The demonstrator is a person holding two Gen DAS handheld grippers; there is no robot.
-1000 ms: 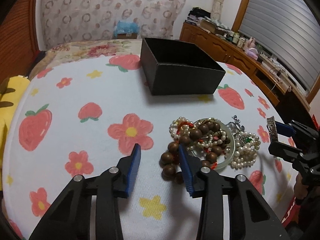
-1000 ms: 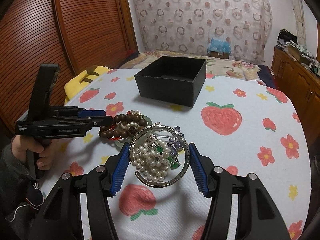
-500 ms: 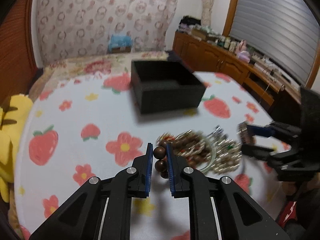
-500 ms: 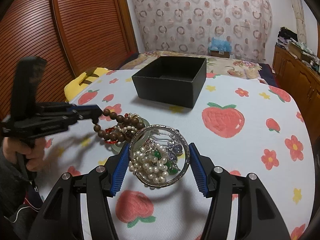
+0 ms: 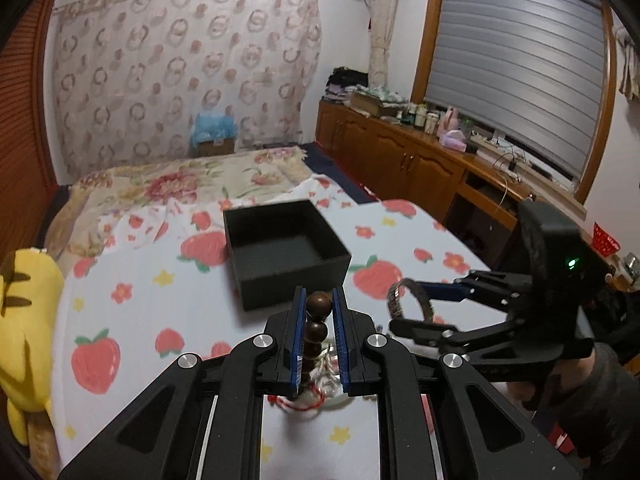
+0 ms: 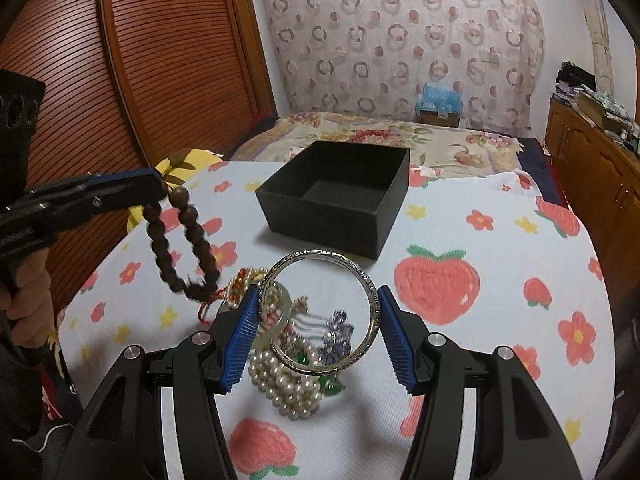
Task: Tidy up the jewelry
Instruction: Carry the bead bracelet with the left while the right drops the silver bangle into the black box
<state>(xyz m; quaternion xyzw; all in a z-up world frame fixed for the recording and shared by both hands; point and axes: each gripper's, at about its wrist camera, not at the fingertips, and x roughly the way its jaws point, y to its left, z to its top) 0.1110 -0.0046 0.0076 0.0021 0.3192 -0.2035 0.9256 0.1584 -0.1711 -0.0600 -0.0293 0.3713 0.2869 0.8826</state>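
Black plastic grippers point(image 6: 314, 328) with ribbed blue pads point(image 6: 240, 340), silver screws point(image 6: 201, 337), dark sleeve point(image 5: 596, 412).

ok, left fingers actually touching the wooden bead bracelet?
Touching. The left wrist view shows the left gripper with both blue fingers pressed on the wooden bead bracelet; the right wrist view shows it dangling above the cloth.

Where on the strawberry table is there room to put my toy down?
There is bare cloth right of the black box, around the big strawberry print, and more left of the box toward the yellow plush. The box is empty inside too. It is crowded just in front of the box, where the jewelry pile lies on the cloth.
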